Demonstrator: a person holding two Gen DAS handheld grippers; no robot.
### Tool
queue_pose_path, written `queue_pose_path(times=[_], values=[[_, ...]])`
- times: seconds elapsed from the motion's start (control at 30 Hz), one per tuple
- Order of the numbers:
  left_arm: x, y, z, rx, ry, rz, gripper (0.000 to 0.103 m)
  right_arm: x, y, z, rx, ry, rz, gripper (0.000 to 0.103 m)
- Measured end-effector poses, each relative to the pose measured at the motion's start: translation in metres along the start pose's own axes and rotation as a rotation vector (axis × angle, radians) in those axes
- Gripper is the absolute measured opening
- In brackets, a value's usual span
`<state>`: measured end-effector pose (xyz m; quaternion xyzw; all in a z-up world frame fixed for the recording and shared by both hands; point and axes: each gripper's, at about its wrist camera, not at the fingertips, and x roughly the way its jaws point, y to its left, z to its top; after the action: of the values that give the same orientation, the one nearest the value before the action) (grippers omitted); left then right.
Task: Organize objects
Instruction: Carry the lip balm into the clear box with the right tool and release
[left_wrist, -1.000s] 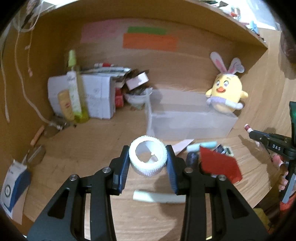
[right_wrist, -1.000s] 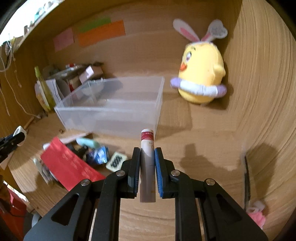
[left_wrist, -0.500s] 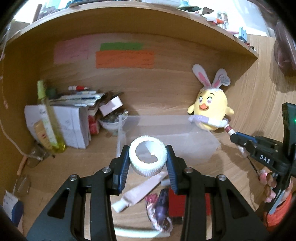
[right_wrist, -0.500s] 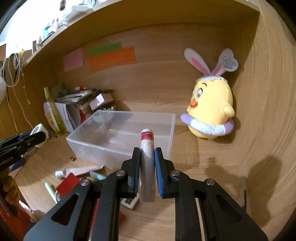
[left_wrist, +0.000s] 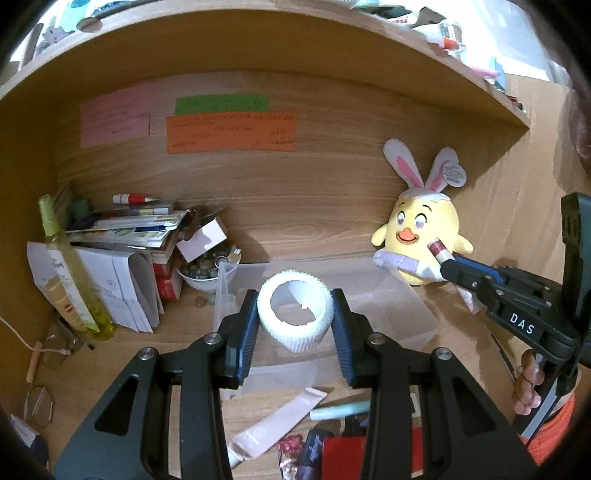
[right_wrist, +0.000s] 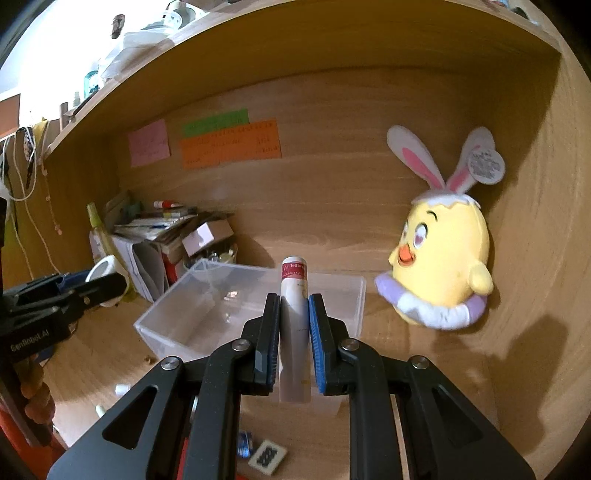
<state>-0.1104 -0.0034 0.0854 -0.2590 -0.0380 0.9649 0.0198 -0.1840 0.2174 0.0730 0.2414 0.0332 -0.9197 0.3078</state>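
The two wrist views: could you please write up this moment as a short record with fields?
left gripper: shut on white ribbed roll
right gripper: shut on white tube with red cap
clear plastic bin: open-topped, looks empty, just beyond both grippers
yellow plush chick: right of bin, against back wall
desk: another tube and small items lying loose in front of bin

A home desk nook: plush chick (left_wrist: 421, 240), sticky notes (left_wrist: 231, 133), stacked papers (left_wrist: 125, 225).
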Motion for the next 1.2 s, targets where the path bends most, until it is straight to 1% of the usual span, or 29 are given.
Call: queue_pose_path(times=[0.2,0.33,0.53,0.8,0.93,1.07,1.2], values=[[0.023,0.006,0.007,-0.014,0.042,0.013,0.038,0.019,0.002,0.016,-0.015,0.003,-0.003,0.014],[0.044,0.012,0.007,-0.021,0.089,0.017,0.038,0.036,0.002,0.02,-0.019,0.026,-0.006,0.014],[0.078,0.015,0.001,-0.018,0.178,0.032,0.038,0.068,-0.001,0.01,-0.01,0.109,0.004,0.014],[0.112,0.014,-0.01,-0.007,0.279,0.049,0.038,0.1,0.002,-0.008,-0.043,0.206,-0.02,0.014],[0.121,0.012,-0.014,0.005,0.311,0.056,0.038,0.111,0.005,-0.016,-0.061,0.243,-0.025,0.014],[0.127,0.008,-0.016,0.039,0.319,0.076,0.038,0.119,0.007,-0.021,-0.071,0.273,-0.027,0.014],[0.137,0.005,-0.019,0.06,0.345,0.079,0.038,0.128,0.008,-0.026,-0.073,0.306,-0.025,0.014]])
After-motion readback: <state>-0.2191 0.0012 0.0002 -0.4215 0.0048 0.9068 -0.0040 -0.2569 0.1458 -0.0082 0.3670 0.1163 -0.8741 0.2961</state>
